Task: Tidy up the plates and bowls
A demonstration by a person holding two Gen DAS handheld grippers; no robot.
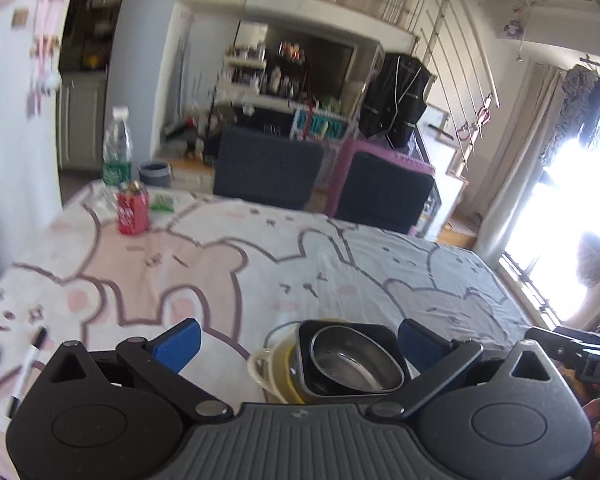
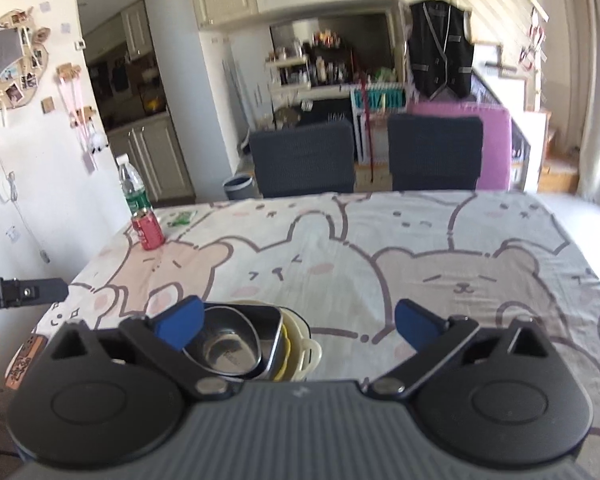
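Both grippers, left [image 1: 298,344] and right [image 2: 298,326], gape wide, gripping nothing. Nested bowls [image 1: 352,360] just beyond them. Red can [image 2: 148,232] far left of bowls, lettering unreadable.

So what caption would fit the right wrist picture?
Open right tool above nested dishes: steel bowl in black container, on a cartoon-bear tablecloth.

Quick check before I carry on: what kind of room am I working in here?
Most likely a home dining area off a kitchen: a table under a cartoon-bear cloth, two dark chairs pushed up to it, and kitchen cabinets through the doorway behind.
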